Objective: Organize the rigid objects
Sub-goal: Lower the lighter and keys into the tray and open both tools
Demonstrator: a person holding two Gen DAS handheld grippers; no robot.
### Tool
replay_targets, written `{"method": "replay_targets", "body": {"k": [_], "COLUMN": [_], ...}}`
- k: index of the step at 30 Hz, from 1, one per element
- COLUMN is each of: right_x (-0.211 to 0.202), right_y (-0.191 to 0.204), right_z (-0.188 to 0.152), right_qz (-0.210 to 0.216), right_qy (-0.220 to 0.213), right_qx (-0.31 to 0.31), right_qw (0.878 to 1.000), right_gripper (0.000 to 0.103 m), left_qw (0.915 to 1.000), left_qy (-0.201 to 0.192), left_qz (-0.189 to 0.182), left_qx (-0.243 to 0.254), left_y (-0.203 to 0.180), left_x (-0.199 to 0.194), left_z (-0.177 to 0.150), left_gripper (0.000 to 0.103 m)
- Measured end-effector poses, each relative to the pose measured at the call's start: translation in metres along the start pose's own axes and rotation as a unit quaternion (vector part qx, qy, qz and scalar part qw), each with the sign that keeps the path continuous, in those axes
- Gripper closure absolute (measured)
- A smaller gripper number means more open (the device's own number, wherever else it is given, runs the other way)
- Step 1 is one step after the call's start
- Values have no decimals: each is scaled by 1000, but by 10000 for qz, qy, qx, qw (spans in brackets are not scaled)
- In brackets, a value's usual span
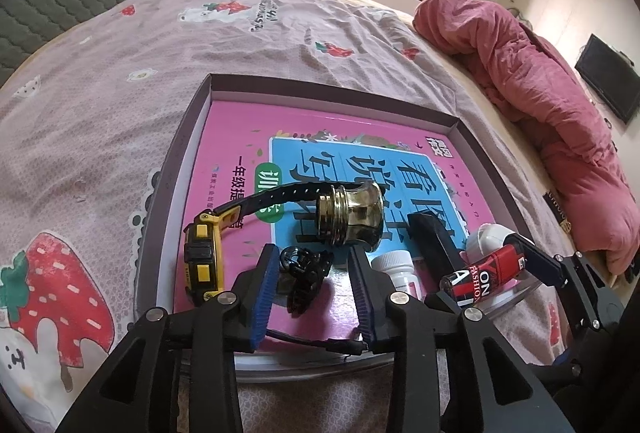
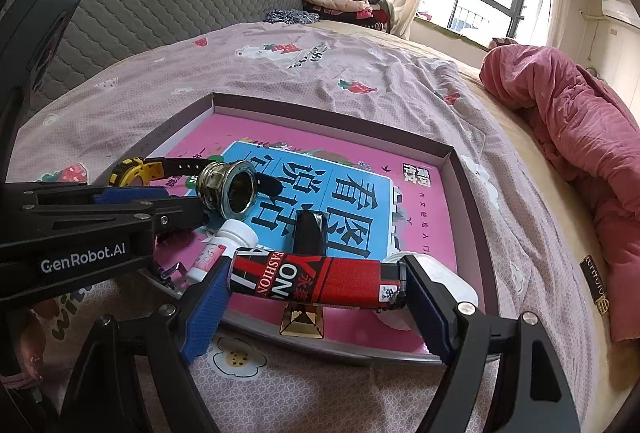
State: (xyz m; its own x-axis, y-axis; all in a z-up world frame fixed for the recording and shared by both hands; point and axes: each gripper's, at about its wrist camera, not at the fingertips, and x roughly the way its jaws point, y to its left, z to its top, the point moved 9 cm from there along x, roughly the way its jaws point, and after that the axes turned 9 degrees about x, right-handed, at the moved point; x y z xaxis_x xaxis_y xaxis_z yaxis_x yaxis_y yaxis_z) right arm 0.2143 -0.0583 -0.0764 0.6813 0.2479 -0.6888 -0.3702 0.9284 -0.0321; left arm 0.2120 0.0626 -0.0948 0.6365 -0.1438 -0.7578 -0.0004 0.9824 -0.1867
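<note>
The red lighter (image 2: 316, 281) was clenched lengthwise in my right tongs (image 2: 316, 289), one blue pad on its printed base and the other on its black cap end, held just above the near edge of the shallow box (image 2: 460, 169) on the bed. Under it and just past my fingertips lay a white rounded case (image 2: 452, 283), and to the left of my jaws a small white pill bottle (image 2: 218, 247) lay on its side, with a black block (image 2: 308, 233) just beyond the lighter. Further left my left tongs (image 1: 314, 293) stood released, the pads apart on either side of a black hair claw (image 1: 304, 279) that rested on the pink book (image 1: 240, 149) lining the box, neither pad pressing it as far as I could judge. Ahead of those jaws a brass fitting (image 1: 348, 215) lay on its side, and to their left the yellow watch (image 1: 202, 259) arched its black strap towards the fitting. My worry was the end-to-end hold: the lighter was smooth and round, so a slight twist of my wrist could have let it pivot or shoot out onto the bedsheet (image 2: 320, 81). Setting it down, I might also have nudged the pill bottle and sent it rolling, or landed the lighter on the white case, where it would not sit flat. Pulling my left tongs back carelessly could have snagged the claw and dragged it over the rim
</note>
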Motion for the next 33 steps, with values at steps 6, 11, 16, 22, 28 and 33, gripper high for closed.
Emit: {"method": "replay_targets", "body": {"k": [6,11,16,22,28,33], "right_x": [0,0,3,4,2,-9], "right_y": [1,1,1,0,-4,-12], "right_z": [-1,-1,-2,-4,-5,1], "right_qz": [5,-10,58,150,191,-47], "right_qy": [70,191,418,373,320,66], "right_qx": [-6,-33,11,168,424,551], "right_qw": [10000,9998,9991,9990,9984,9984], "right_gripper": [21,21,21,21,21,21], "left_qw": [10000,9997,9993,9993,9991,9990], "left_qy": [-79,-241,-368,-373,-395,-426], "left_qz": [-21,-20,14,28,72,85], "left_qx": [-13,13,35,89,97,68], "left_y": [0,0,0,-3,-2,0], "left_x": [-9,-24,-39,-50,-59,-61], "left_z": [2,4,5,-1,-3,-2], "left_gripper": [61,58,58,58,58,58]}}
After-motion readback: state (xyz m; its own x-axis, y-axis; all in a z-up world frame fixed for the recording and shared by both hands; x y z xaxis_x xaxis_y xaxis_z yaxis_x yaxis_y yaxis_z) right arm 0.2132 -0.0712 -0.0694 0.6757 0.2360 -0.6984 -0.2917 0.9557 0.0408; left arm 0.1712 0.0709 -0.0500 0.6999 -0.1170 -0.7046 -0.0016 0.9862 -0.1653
